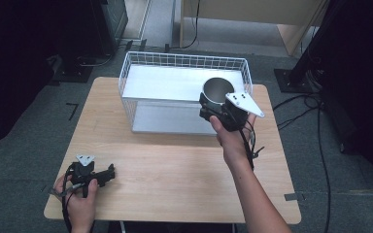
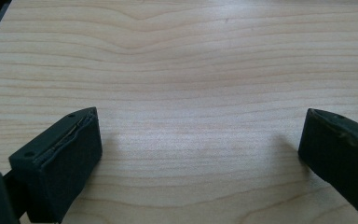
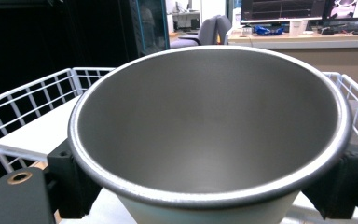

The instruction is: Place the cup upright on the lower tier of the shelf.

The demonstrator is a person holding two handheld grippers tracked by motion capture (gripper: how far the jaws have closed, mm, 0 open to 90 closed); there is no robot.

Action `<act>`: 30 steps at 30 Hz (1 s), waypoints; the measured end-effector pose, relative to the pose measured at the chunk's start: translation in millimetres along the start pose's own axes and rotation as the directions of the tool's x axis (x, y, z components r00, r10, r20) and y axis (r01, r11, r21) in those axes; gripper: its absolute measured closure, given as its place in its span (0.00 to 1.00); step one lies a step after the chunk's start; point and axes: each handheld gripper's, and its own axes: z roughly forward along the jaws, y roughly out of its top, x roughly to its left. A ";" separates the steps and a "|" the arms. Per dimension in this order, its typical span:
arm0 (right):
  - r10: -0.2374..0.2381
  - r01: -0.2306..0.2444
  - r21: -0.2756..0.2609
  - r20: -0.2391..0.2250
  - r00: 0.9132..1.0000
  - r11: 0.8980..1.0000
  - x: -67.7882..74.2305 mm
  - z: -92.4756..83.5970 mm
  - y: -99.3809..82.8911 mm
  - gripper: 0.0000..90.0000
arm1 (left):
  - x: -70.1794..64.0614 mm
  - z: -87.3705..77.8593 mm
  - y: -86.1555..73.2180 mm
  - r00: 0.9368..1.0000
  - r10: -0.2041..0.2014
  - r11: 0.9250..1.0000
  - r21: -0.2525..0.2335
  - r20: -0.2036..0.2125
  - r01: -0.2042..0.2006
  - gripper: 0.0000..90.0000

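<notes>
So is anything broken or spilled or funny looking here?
Nothing stands out. The metal cup is empty and undented, held upright in the right hand-held gripper over the white wire basket. The left hand-held gripper rests open on the wooden table.

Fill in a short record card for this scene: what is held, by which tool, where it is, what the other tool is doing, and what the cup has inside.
Held item: metal cup
Holding tool: right tool, jaws clamped on the cup's sides
Cup position: upright, raised at the near right edge of the white wire basket
Cup contents: none visible
Other tool: left tool, jaws apart, nothing between them, low over the wooden table
</notes>
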 end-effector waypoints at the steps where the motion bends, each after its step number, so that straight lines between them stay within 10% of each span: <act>1: -0.003 0.003 0.005 0.004 1.000 1.000 -0.4 2.9 2.0 0.15 | 0.0 0.0 0.0 1.000 0.000 1.000 0.000 0.000 0.000 0.00; 18: -0.009 0.007 0.025 0.075 0.997 1.000 -5.2 58.7 30.3 0.15 | 0.1 0.0 -0.2 1.000 -0.007 1.000 -0.004 0.003 0.007 0.00; 30: 0.011 -0.013 0.053 0.037 0.999 0.999 7.6 93.5 34.1 0.15 | 0.3 -0.1 -0.3 1.000 -0.005 1.000 -0.004 0.005 0.005 0.00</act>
